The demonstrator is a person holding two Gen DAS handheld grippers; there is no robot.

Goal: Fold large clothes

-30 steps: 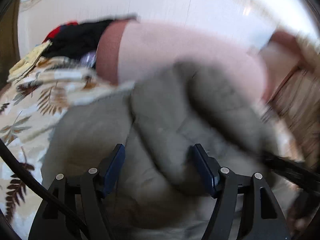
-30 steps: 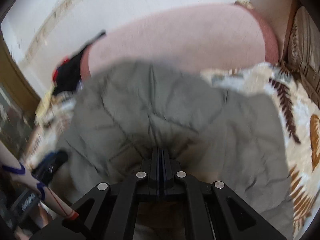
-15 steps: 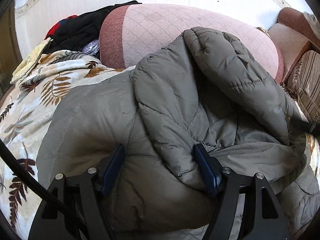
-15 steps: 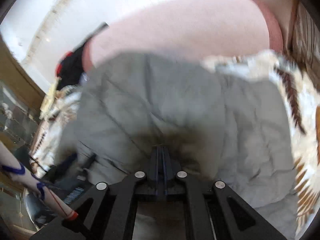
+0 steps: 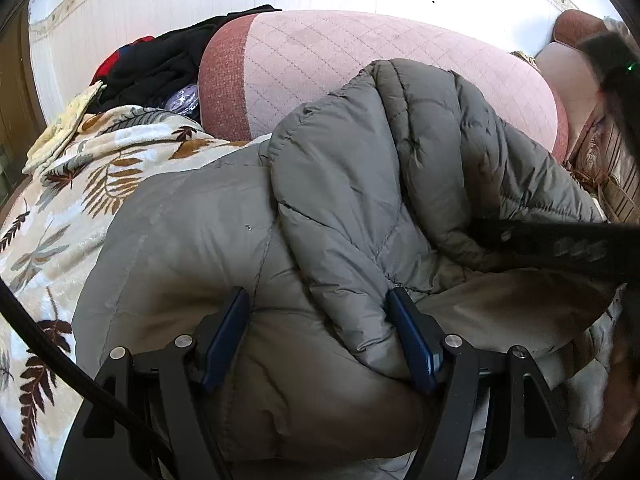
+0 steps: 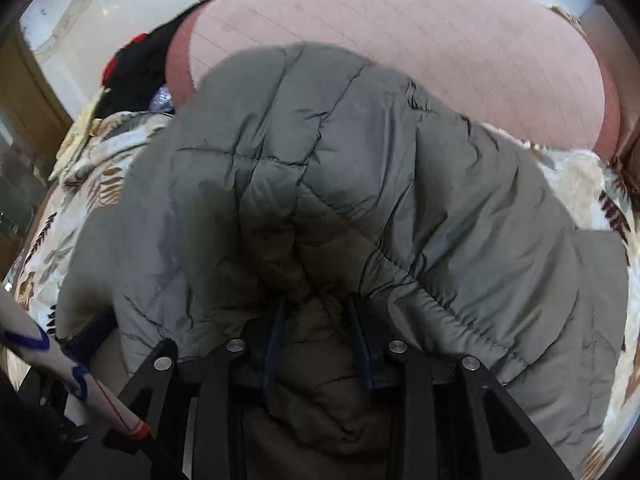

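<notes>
A grey-green puffer jacket [image 5: 340, 200] lies bunched on a leaf-patterned blanket [image 5: 80, 184], with one quilted sleeve folded across its body. My left gripper [image 5: 320, 320] is shut on a thick bulge of the jacket; both blue pads dent the fabric. In the right wrist view the jacket [image 6: 360, 160] fills the middle. My right gripper [image 6: 316, 316] has its jaws opening, with a dark fold of the jacket sitting loosely between them. The right gripper's black body shows blurred at the right edge [image 5: 560, 244].
A pink quilted cushion [image 5: 360, 64] rises behind the jacket. Dark and red clothes [image 5: 160, 64] are piled at the back left. A brown striped cushion [image 5: 616, 184] sits at the far right. A black cable [image 5: 60, 364] crosses the lower left. A person's patterned sleeve [image 6: 40, 344] is at the lower left.
The right gripper's jaws, fully shut before, have parted around the jacket fold, and the gripper has moved in closer over the jacket. The left gripper has kept its hold and place.
</notes>
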